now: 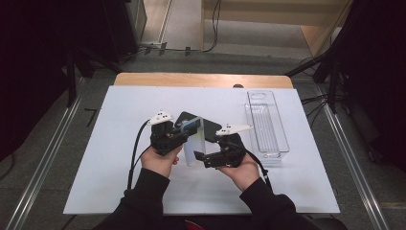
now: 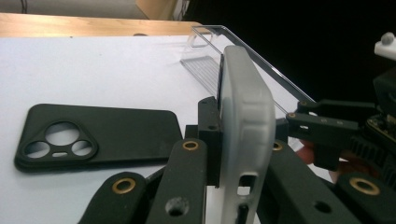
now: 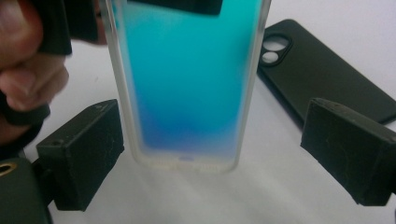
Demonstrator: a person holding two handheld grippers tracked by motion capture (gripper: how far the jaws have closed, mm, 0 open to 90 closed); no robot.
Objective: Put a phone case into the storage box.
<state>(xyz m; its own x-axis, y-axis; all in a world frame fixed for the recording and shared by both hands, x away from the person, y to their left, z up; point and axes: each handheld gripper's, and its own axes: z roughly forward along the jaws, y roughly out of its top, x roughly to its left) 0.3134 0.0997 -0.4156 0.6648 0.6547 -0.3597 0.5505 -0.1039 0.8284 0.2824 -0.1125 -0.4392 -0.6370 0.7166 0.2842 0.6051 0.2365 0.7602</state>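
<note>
Frosted phone case [image 1: 195, 143] clamped by left gripper [image 1: 184, 130] | right gripper [image 1: 200, 157] wide open at its lower end | close squarely on edges, avoid black case [image 1: 207, 127] at 12 o'clock.

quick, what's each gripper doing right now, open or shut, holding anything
left gripper: shut on the phone in its frosted clear case, held upright above the table.
right gripper: open, one jaw either side of the phone's lower end, pads not touching it.
</note>
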